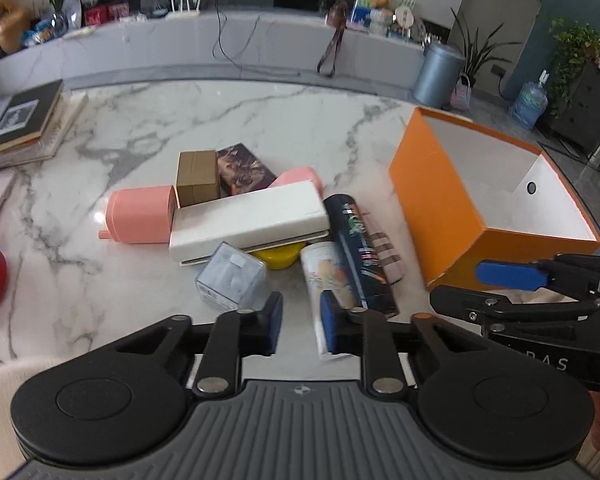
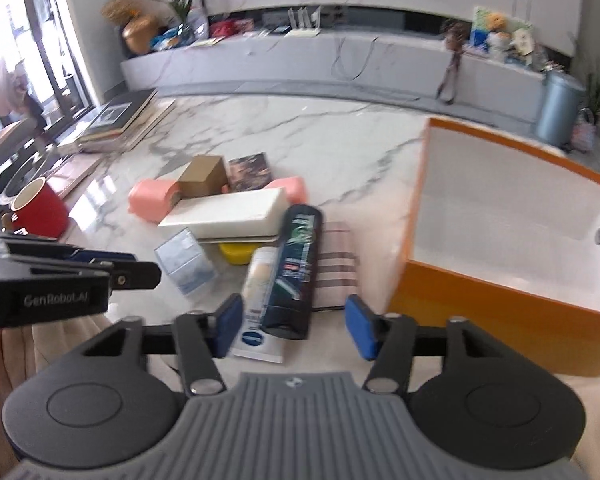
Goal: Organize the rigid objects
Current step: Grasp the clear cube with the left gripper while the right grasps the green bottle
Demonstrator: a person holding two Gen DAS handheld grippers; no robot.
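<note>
- Orange box [image 1: 432, 184]: open, white inside, empty; stands at right edge of the table [image 1: 260, 120].
- Long white box [image 1: 248, 220]: lies across the pile in table centre, tilted, resting on a yellow container [image 1: 278, 258].
- Pink container [image 1: 140, 214]: on its side, left of white box. 2nd pink piece [image 1: 298, 178] behind it.
- Brown carton [image 1: 197, 178]: upright, behind white box; dark printed box [image 1: 240, 168] just beside, leaning.
- Clear cube box [image 1: 232, 278]: in front of white box, tilted.
- Dark tube [image 1: 360, 252] and white tube [image 1: 324, 276]: lying side by side, touching, pointing to near edge.
- Striped flat item [image 1: 388, 252]: under dark tube, betw. pile and orange box.
</note>
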